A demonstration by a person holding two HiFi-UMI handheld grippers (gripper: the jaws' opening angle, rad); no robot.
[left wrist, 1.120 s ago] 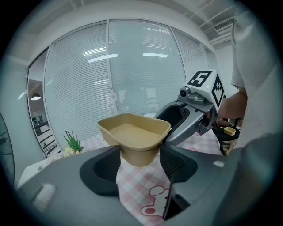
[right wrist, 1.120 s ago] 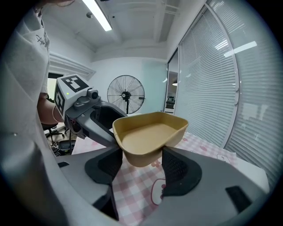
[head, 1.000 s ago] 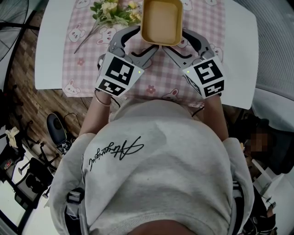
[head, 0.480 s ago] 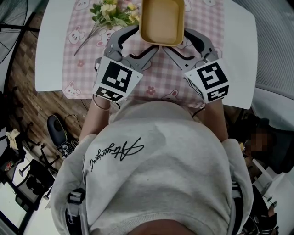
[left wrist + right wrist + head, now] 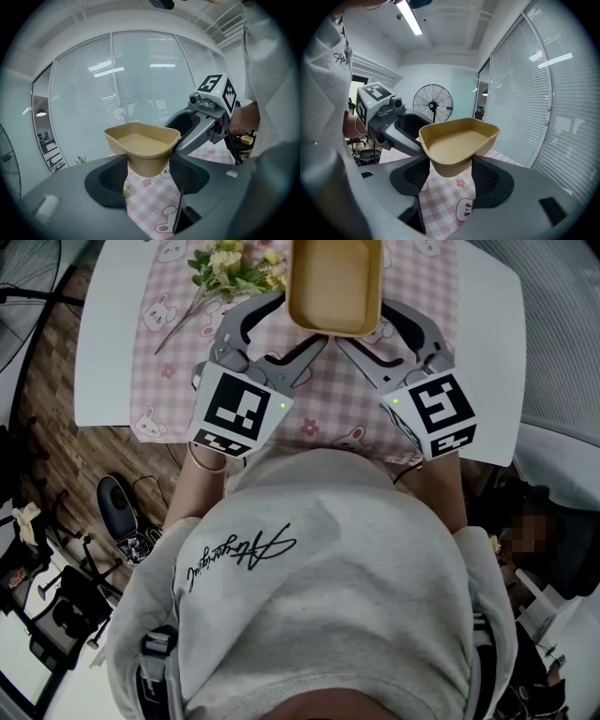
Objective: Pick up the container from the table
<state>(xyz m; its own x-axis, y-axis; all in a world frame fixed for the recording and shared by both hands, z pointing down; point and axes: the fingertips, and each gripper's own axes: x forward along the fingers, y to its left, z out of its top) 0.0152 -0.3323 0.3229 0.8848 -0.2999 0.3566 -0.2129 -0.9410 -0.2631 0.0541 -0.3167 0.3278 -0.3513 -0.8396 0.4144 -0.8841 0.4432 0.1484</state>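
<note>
Tan container (image 5: 335, 282) pinched between converging left tool (image 5: 149, 172) and right tool (image 5: 450, 172).

The head view looks steeply down from above the person's torso onto the white worktop (image 5: 108, 352). The left gripper view rides low behind the left tongs (image 5: 149, 171), close along their 2 jaws, and faces window blinds (image 5: 140, 84). The right gripper view sits the same way behind the right tongs (image 5: 449, 174) and faces a standing fan (image 5: 433, 105). These 2 views angle inward, so each catches the other tongs at its edge. All 3 views share the tan container (image 5: 335, 282) and the pink checked cloth (image 5: 178, 362).
</note>
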